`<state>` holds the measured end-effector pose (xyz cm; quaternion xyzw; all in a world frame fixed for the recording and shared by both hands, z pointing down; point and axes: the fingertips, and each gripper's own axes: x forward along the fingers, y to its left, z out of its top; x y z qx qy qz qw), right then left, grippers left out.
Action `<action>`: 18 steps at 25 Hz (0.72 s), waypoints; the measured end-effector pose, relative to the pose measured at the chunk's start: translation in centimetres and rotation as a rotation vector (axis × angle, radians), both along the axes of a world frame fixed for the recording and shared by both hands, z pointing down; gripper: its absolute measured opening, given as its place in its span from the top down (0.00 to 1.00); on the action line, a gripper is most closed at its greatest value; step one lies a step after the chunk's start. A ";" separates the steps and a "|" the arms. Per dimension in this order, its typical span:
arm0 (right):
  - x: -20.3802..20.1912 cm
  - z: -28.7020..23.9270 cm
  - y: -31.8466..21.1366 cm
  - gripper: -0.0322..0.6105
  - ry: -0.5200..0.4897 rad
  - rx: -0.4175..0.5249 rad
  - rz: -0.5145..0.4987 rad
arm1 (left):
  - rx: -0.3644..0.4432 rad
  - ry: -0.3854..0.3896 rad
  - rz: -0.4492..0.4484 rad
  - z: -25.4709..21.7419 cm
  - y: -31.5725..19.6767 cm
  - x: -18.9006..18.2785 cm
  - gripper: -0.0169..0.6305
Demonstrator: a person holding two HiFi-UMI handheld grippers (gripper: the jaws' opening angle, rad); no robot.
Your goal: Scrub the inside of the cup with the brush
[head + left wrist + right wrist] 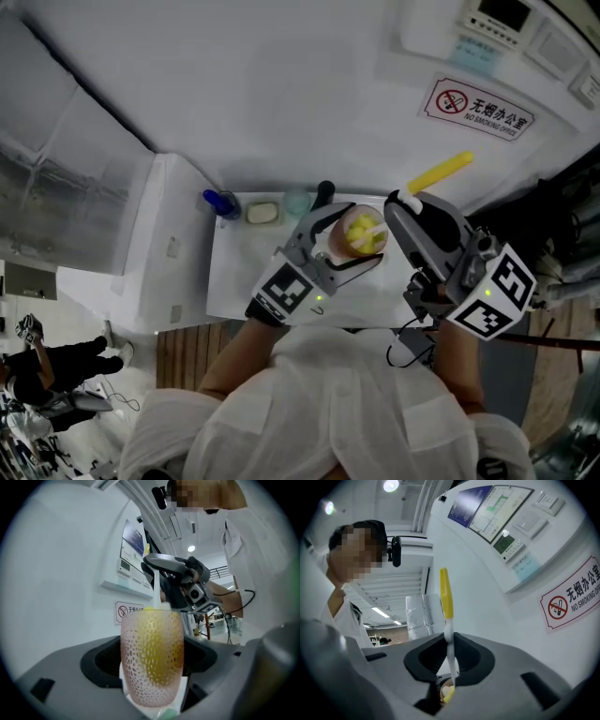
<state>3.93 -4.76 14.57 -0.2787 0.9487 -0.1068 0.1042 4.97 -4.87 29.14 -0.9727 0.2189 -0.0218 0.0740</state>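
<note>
- Surface and room: your white table (232, 281) stands against a pale wall. To its left is a white block with wrapped panels behind it. A wood floor (178, 354) shows below the table's near edge.
- Far edge of the table: a blue item (221, 202) and a pale bar (262, 213) sit side by side close to the wall, well left of the work.
- Left gripper (342, 239): the jaws are closed on the sides of a pink, net-patterned cup (152, 658), which you hold upright with its mouth upward over the table's right part.
- Brush (446, 595): the yellow head is down inside the cup and the white stem rises out past the rim. The yellow handle points up toward the wall.
- Right gripper (451, 667): the jaws are clamped on the white stem, just above the cup's mouth. The two grippers are close together.
- Wall at right: a no-smoking sign (478, 110) with control panels above it.
- Clearance: the open table lies to the left of the cup. Dark equipment crowds the right edge.
</note>
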 end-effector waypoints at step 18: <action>3.3 -2.4 0.7 0.89 -0.111 0.069 0.066 | -0.044 -0.008 0.023 2.0 0.0 1.9 0.43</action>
